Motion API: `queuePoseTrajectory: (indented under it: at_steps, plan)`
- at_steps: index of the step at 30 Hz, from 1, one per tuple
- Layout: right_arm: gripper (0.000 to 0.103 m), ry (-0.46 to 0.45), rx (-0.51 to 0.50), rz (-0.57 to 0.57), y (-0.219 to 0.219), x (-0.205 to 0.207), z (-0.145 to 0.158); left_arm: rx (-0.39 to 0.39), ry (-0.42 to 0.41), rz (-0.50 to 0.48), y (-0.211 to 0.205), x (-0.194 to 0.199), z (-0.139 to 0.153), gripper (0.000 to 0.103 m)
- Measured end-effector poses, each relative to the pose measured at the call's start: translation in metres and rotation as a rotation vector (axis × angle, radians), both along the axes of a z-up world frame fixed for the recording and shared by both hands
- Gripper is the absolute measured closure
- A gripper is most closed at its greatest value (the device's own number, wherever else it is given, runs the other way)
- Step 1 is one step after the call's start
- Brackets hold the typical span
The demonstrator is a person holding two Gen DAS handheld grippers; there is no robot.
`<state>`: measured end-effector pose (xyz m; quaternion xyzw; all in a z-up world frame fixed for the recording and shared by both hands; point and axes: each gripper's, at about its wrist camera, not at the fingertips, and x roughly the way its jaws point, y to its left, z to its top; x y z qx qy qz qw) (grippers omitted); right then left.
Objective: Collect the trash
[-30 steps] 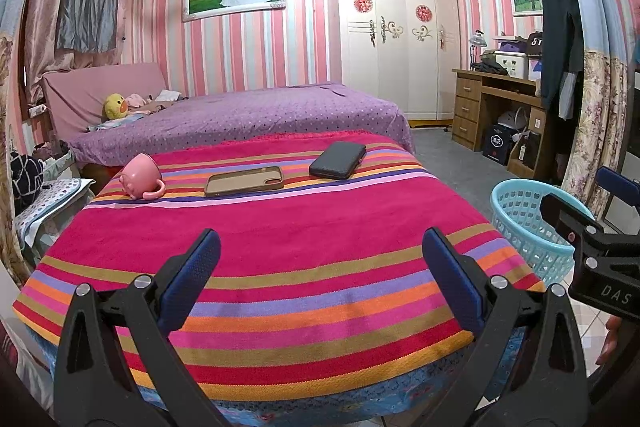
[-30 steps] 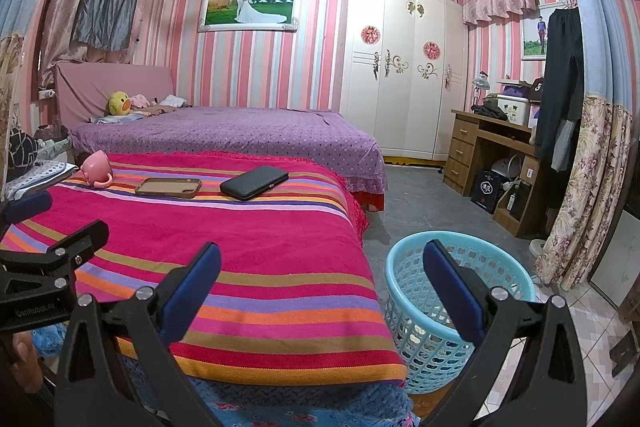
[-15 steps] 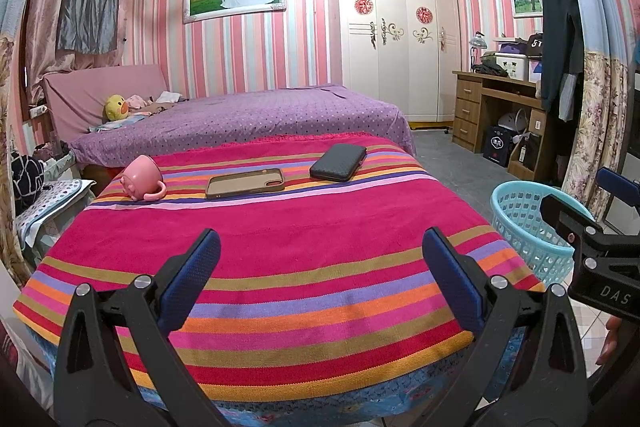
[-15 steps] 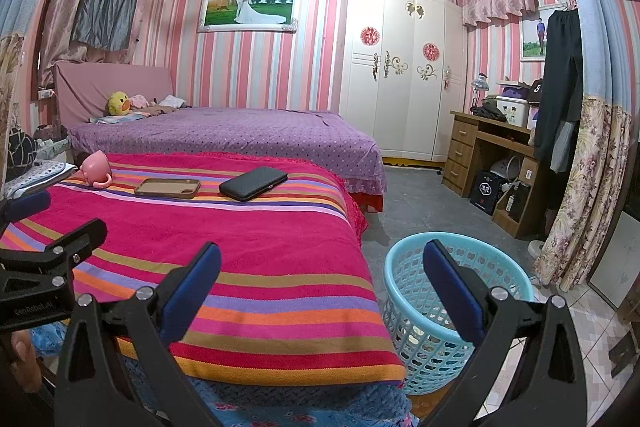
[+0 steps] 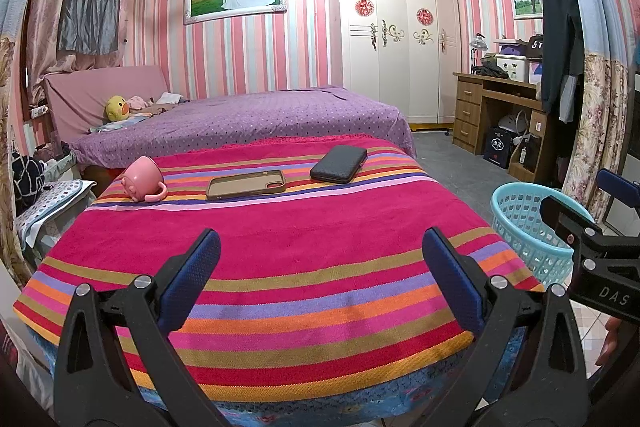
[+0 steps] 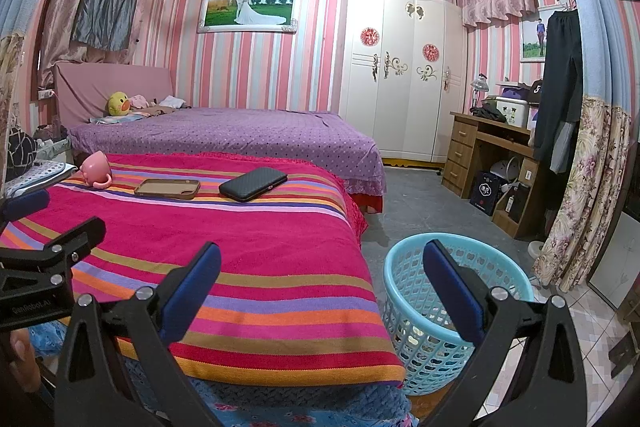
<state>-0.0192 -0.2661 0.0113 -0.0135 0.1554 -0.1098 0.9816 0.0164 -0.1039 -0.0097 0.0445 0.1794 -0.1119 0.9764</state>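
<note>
A striped red cloth covers the table (image 5: 280, 267) (image 6: 240, 247). At its far side lie a pink mug (image 5: 142, 179) (image 6: 96, 170) on its side, a brown phone case (image 5: 246, 184) (image 6: 167, 189) and a black wallet (image 5: 339, 164) (image 6: 253, 184). A light blue basket (image 5: 524, 223) (image 6: 420, 315) stands on the floor right of the table. My left gripper (image 5: 320, 281) hangs open over the near table edge, holding nothing. My right gripper (image 6: 322, 287) is open too, between the table's right edge and the basket; it shows at the right in the left wrist view (image 5: 576, 227).
A purple bed (image 5: 248, 123) lies behind the table. A white wardrobe (image 5: 396, 47) and a wooden desk (image 5: 496, 111) with bags under it line the right side. Grey floor (image 6: 420, 203) runs between bed and desk. A small side table (image 5: 44, 207) stands at left.
</note>
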Motion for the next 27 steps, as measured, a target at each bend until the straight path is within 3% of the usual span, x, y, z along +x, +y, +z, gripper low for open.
queuePoseTrajectory:
  at_steps: [27]
  plan:
    - [0.004, 0.000, 0.000, 0.001, -0.0002, 0.0001, -0.0015, 0.002, -0.012, -0.007, -0.0014, 0.0006, 0.0035, 0.005]
